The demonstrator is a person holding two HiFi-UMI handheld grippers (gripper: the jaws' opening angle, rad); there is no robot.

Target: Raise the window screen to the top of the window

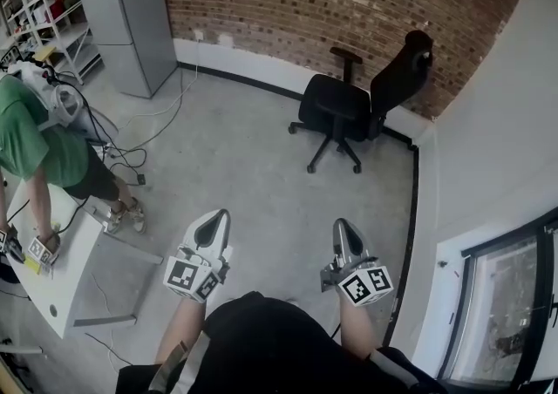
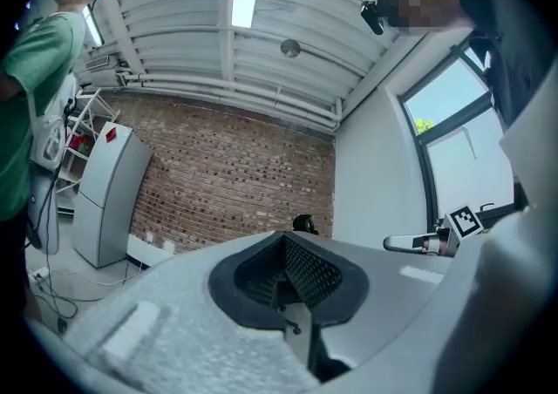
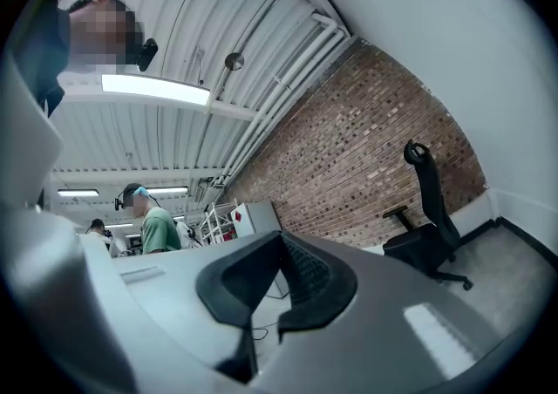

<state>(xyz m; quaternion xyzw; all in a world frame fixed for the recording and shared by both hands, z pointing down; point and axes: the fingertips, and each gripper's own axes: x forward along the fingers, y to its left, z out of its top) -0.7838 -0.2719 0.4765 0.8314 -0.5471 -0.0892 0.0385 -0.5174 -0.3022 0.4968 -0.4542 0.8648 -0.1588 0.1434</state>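
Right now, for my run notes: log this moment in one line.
left gripper: shut, empty | right gripper: shut, empty | window: to the right, untouched | task: not started

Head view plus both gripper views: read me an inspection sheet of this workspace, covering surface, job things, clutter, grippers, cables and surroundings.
Surface: grey floor; white table at left.
Job's things: window at lower right, neither gripper near it; its screen cannot be made out.
Clutter: black office chair standing by the brick wall.
Grippers: left gripper and right gripper both shut, empty, held side by side above the floor.
Cables: loose cables trail over the floor at left.
Surroundings: brick wall, grey fridge, shelving, person in a green shirt at the table.
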